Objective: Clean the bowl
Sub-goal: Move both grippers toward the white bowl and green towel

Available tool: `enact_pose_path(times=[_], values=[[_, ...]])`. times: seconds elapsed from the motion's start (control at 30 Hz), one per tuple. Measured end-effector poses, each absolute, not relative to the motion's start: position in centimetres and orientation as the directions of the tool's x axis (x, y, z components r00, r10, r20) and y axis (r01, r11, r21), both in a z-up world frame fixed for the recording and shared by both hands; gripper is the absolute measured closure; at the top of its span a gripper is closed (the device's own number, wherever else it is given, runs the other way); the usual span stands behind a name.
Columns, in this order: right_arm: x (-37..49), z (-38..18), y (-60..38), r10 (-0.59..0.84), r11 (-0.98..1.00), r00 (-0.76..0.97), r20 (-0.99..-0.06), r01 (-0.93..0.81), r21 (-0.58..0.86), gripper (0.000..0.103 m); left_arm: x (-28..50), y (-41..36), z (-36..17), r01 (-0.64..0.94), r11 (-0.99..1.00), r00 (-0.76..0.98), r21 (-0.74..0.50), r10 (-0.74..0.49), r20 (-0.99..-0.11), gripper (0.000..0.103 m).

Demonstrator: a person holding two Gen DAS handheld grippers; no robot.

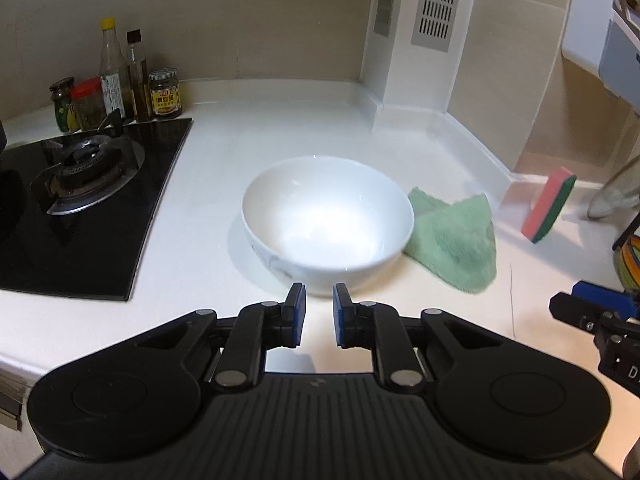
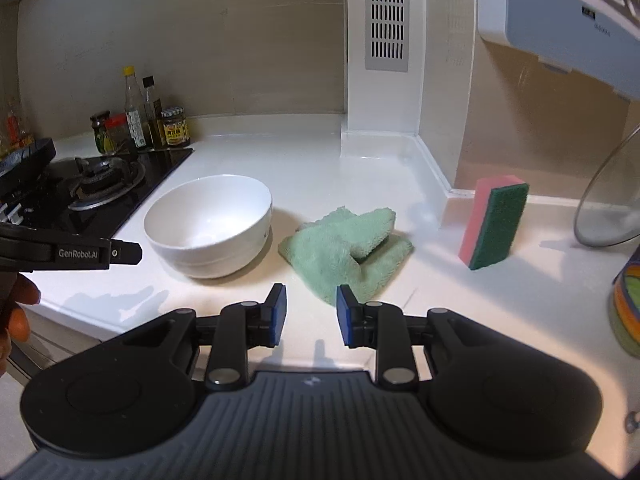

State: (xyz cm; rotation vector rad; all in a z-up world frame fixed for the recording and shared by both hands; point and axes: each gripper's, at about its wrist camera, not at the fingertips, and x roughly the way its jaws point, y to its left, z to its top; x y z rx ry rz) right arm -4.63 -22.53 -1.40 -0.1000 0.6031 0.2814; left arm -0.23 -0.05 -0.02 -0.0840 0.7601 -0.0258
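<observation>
Left gripper [image 1: 319, 307] and right gripper [image 2: 311, 309]: jaws apart, holding nothing, nearest the counter [image 1: 200, 312] edge. Bowl [image 1: 327, 222] upright beyond them. Cloth [image 1: 454, 236] touches the bowl's right side. Sponge [image 1: 549, 205] stands on edge further right. Stove [image 1: 80, 208] left of bowl.

Right tool [image 2: 311, 314] open above counter; bowl [image 2: 208, 226] left, green cloth [image 2: 346, 248] ahead, sponge [image 2: 494, 222] upright right
</observation>
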Motion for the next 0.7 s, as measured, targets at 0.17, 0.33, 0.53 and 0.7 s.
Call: enact_pose_path(times=[0.17,0.33,0.53,0.7], values=[[-5.4,-1.7,-21.6,0.268,0.945,0.782,-0.563,-0.327,-0.005,0.080,-2.4,-0.5,-0.2,-0.052,0.994,0.722,-0.100,-0.031,-0.691,0.085],[-7.3,-0.9,-23.0,0.292,0.933,0.780,-0.553,-0.361,-0.016,0.080,-4.6,-1.0,-0.5,-0.098,0.989,0.718,-0.114,-0.009,-0.696,0.085],[-7.7,-0.6,-23.3,0.281,0.933,0.783,-0.555,-0.359,-0.035,0.080,-5.3,-1.9,-0.2,-0.120,0.989,0.705,-0.084,0.026,-0.709,0.085],[-7.2,-0.9,-23.9,0.304,0.930,0.779,-0.548,-0.367,-0.005,0.080,-5.5,-2.7,0.1,-0.128,0.991,0.691,-0.046,0.056,-0.720,0.085]])
